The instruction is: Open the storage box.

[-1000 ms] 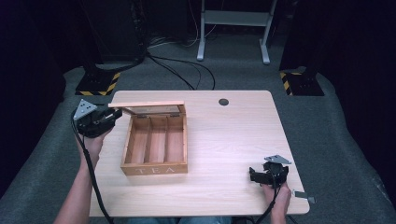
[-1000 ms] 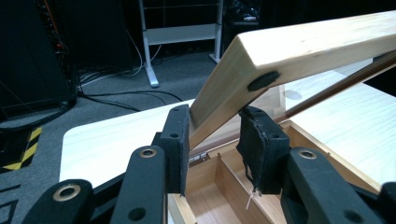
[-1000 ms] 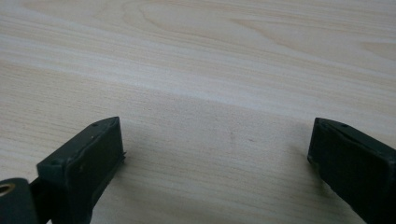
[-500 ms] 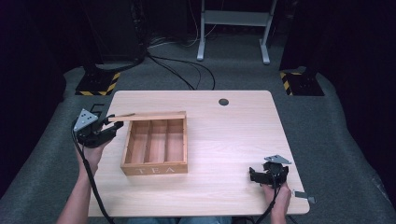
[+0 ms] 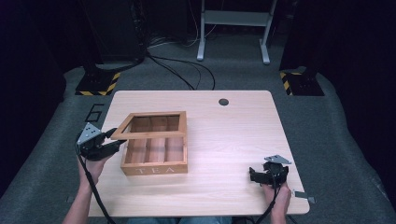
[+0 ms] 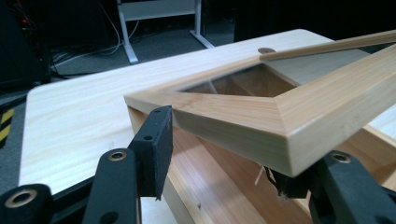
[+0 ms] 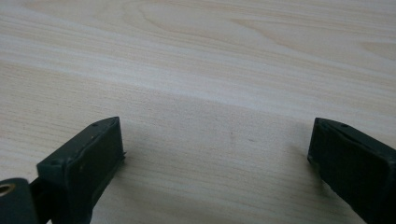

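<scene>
one lid (image 5: pixel 152 126) on the tea box (image 5: pixel 155 156), hinged at the far edge, sits partly lowered at the tabletop's (image 5: pixel 224 135) left-centre. risk: left tool (image 5: pixel 113 141) jaws have just been opening around the lid's near-left corner; pads look clear of the wood, hard to be sure on the lower one, so the lid could drop and slam or nip a jaw. box's long axis runs front to back, "tea" face toward the person. right tool (image 5: pixel 254 176) rests open on the tabletop, gripping nothing.
</scene>
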A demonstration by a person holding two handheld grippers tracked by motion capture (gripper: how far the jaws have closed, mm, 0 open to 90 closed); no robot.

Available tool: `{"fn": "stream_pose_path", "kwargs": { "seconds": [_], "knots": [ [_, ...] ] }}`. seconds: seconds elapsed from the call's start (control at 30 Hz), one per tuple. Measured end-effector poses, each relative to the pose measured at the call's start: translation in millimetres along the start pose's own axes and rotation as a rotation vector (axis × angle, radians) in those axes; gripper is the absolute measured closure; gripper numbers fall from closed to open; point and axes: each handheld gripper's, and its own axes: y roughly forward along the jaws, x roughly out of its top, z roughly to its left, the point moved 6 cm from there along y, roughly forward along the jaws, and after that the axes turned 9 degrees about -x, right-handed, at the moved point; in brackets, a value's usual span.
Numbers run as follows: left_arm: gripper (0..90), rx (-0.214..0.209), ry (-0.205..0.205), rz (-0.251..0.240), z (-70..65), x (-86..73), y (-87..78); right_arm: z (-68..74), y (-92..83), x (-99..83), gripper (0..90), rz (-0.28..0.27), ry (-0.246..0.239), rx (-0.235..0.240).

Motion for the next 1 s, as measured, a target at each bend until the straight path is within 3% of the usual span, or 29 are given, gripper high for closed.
{"fn": "stream_pose_path", "kwargs": {
  "seconds": [0.3,0.47,1.0],
  "knots": [
    [40.0,-0.043,-0.032,0.004,-2.9,-27.9,2.1,0.0,0.0,0.0,2.9,0.000,0.000,0.000],
    [37.4,-0.064,-0.053,0.040,-5.0,-43.7,6.5,0.0,0.0,0.0,2.9,0.000,0.000,0.000],
    [32.0,-0.059,-0.104,0.084,-8.2,-73.0,13.4,-0.2,0.2,0.1,3.2,-0.003,0.003,-0.003]
  ]
}}
